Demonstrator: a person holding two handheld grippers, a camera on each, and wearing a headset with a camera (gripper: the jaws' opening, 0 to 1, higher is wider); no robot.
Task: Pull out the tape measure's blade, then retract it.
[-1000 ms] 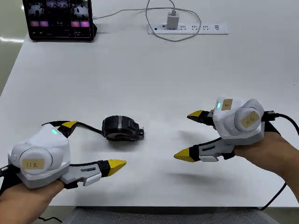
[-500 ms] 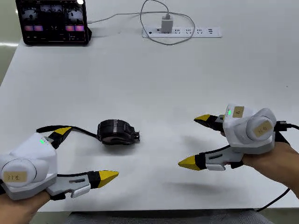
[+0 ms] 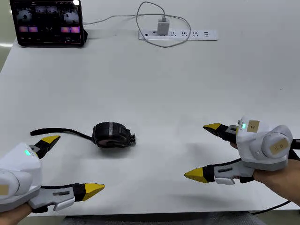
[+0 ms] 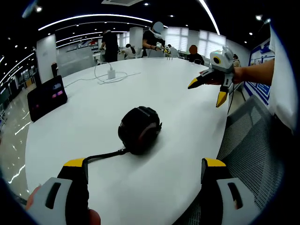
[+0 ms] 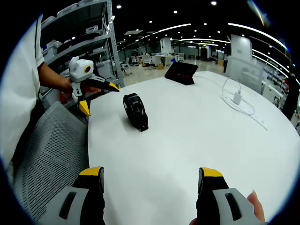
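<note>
Left tool (image 3: 73,164) and right tool (image 3: 202,151) gape empty by the table (image 3: 154,84) edge, flanking the tape measure (image 3: 111,135).

Black tape measure (image 3: 112,135) — flat (strap trailing)

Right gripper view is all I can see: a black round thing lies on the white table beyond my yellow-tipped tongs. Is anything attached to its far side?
Observer: Yes. The black round tape measure trails a thin black strap across the white table toward the left gripper, ending close to one of its tongs.
Visitor: Is my right gripper switched on?
Observer: Its white body shows a small green light on top.
Visitor: Does that black tablet show anything?
Observer: Its screen is lit, with rows of small pictures.
</note>
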